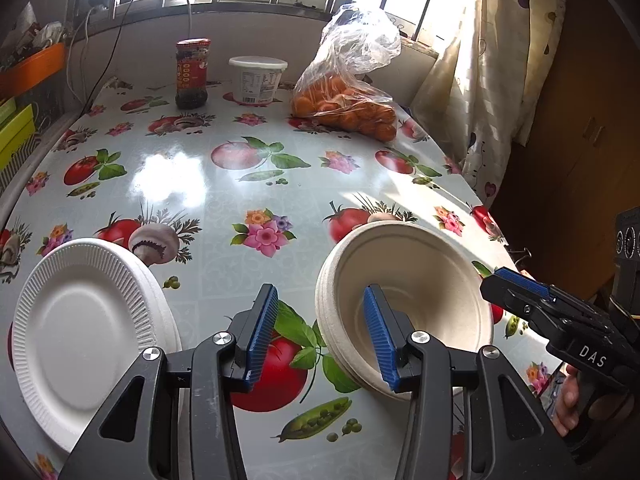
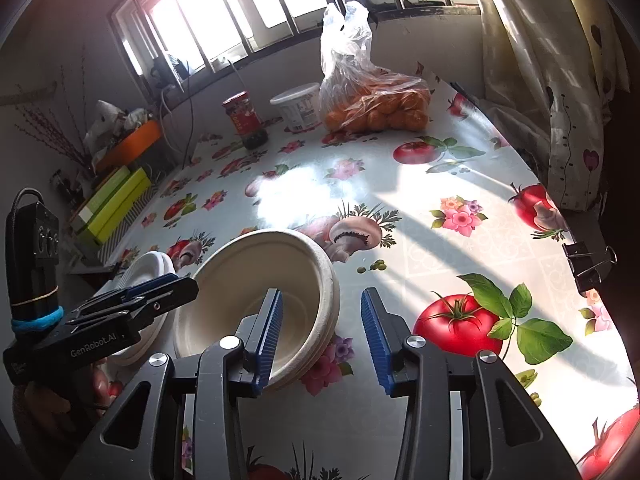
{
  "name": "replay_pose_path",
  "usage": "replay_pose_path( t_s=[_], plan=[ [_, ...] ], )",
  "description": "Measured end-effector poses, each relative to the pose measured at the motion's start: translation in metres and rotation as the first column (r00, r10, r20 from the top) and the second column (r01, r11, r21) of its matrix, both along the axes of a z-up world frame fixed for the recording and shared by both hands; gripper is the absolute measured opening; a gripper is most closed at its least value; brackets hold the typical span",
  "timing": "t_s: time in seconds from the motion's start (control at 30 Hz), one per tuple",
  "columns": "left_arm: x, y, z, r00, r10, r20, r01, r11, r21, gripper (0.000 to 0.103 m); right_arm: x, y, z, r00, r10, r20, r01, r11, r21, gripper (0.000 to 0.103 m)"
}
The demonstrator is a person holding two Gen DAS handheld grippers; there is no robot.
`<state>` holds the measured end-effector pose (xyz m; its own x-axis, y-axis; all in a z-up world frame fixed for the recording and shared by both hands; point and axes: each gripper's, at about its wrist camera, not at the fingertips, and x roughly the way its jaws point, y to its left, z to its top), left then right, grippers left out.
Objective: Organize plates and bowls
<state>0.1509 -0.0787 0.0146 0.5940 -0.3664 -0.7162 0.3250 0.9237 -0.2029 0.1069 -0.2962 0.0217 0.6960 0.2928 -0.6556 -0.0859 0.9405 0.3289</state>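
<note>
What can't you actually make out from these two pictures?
- Plates: the count in the stack; left view shows only the top one, and in the right view the left gripper covers them.
- Bowls: the count; only rim edges show.
- Tub label: too small in both views.
- Jar contents: too dark and small.
- Bag: fruit count, blurred by crinkled plastic.
- Person: only part of a hand, cut off by the right gripper it holds.

White plates (image 1: 80, 332); beige bowls (image 1: 420, 280); tomato-and-flower-print tablecloth (image 1: 224, 196).
</note>
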Motion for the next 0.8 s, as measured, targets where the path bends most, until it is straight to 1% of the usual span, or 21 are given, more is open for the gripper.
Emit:
replay_pose_path(
  t_s=[0.13, 0.23, 0.33, 0.47, 0.5, 0.6, 0.8],
  plan=[
    [-0.005, -0.001, 0.003, 0.999, -0.007, 0.039, 0.007, 1.000, 0.010, 0.046, -0.005, -0.001, 0.001, 1.000, -0.009, 0.012, 0.009, 1.000, -0.014, 0.045],
    [-0.010, -0.003, 0.003, 0.996, -0.015, 0.083, 0.011, 0.999, 0.047, 0.046, -0.008, -0.003, -0.001, 1.000, -0.014, 0.012, 0.014, 1.000, -0.011, 0.046],
    [-0.011, -0.002, 0.001, 0.996, -0.025, 0.086, 0.022, 0.999, 0.035, 0.046, -0.011, -0.005, -0.003, 1.000, -0.015, 0.013, 0.015, 1.000, 0.001, 0.047],
    [-0.014, 0.000, -0.004, 0.994, -0.016, 0.108, 0.009, 0.997, 0.070, 0.046, -0.013, -0.009, -0.007, 1.000, -0.017, 0.003, 0.017, 1.000, 0.018, 0.048],
    [-0.013, 0.002, -0.005, 0.995, -0.013, 0.100, 0.007, 0.998, 0.063, 0.046, -0.012, -0.010, -0.008, 1.000, -0.016, -0.001, 0.016, 1.000, 0.024, 0.048],
    [-0.010, 0.007, -0.009, 0.997, -0.034, 0.068, 0.034, 0.999, 0.000, 0.046, -0.012, -0.012, -0.009, 1.000, -0.010, -0.004, 0.010, 0.999, 0.035, 0.048],
    [-0.009, 0.006, -0.013, 0.997, -0.048, 0.058, 0.049, 0.999, -0.020, 0.046, -0.008, -0.011, -0.013, 1.000, 0.013, -0.013, -0.013, 0.999, 0.045, 0.048]
  ],
)
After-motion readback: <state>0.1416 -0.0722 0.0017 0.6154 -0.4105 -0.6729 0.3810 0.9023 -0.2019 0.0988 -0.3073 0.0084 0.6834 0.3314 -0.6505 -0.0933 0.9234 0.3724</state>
